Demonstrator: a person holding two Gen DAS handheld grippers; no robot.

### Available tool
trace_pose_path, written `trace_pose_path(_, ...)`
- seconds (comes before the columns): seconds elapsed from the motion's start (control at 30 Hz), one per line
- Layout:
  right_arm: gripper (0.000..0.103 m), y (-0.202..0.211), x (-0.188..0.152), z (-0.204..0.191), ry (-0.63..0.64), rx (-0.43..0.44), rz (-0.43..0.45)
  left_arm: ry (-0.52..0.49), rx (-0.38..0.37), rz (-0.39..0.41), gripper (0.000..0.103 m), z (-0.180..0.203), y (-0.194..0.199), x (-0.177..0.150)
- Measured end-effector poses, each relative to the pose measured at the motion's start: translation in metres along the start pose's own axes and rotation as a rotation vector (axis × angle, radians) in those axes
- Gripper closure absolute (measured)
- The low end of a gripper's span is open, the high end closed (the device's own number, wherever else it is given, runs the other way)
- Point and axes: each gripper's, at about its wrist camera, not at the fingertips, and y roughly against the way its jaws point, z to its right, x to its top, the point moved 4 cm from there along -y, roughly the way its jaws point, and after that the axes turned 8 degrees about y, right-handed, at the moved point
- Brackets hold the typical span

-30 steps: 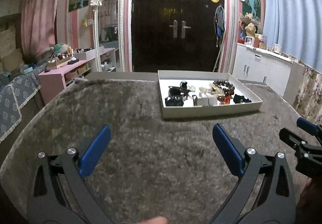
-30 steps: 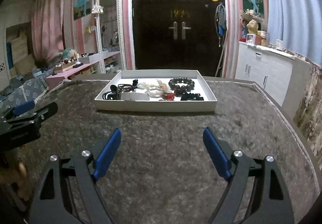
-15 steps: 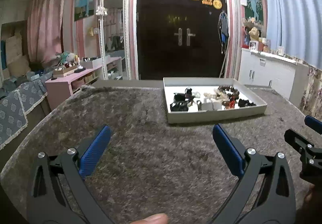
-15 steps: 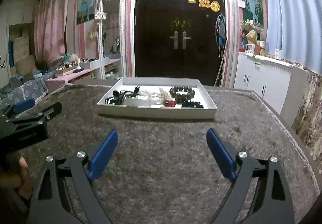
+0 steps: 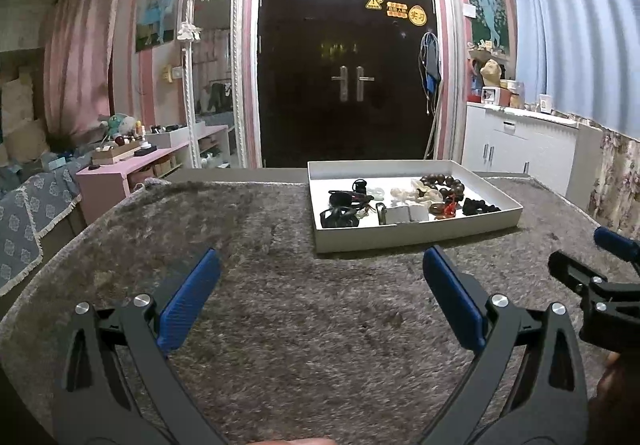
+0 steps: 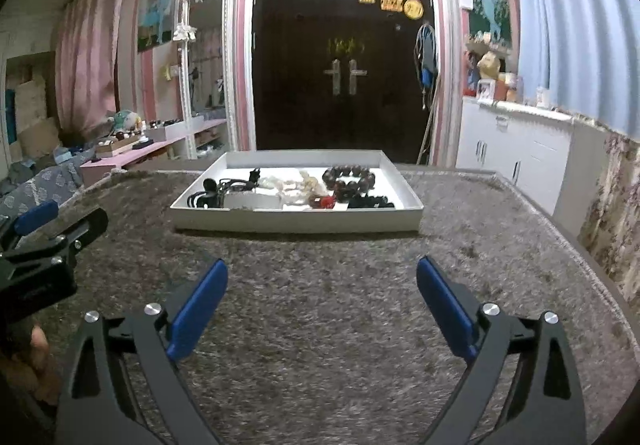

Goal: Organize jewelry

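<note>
Both grippers hang over the counter (image 6: 320, 305), which is covered with a grey shaggy cloth, and both point toward the white tray (image 6: 296, 221) near the far edge. The left gripper (image 5: 320, 299) has its blue pads wide apart, and nothing is between them. The right gripper (image 6: 320, 301) is also spread wide with only the cloth below; its jaws have just been opening further. The jewelry lies all inside the tray: a bracelet of dark brown beads (image 6: 348, 181) toward the right, pale whitish pieces (image 6: 296, 185) in the middle, a small red piece (image 6: 326, 201) in front of the beads, and black cords and bands (image 6: 216, 195) on the left. No gripper touches the tray. From the left wrist view, the right gripper shows at the right border.
</note>
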Motion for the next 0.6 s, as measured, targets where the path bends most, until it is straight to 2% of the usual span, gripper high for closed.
trace_pose_path(0.13,0.007,0.0075,0.0018,-0.0045,0.029,-0.035,0.036,-0.011,0.022,0.0,0.003,0.0019,-0.0017,-0.001)
trace_pose_path(0.33,0.006,0.0057,0.0009,0.0004,0.006,-0.021,0.027,0.02,0.024,0.008,0.003,-0.0044,-0.0007,-0.0002)
trace_pose_path(0.6,0.004,0.0039,0.0003,0.0015,0.004,-0.018,0.019,0.006,0.024,0.002,0.003,-0.0019,-0.002,-0.0009)
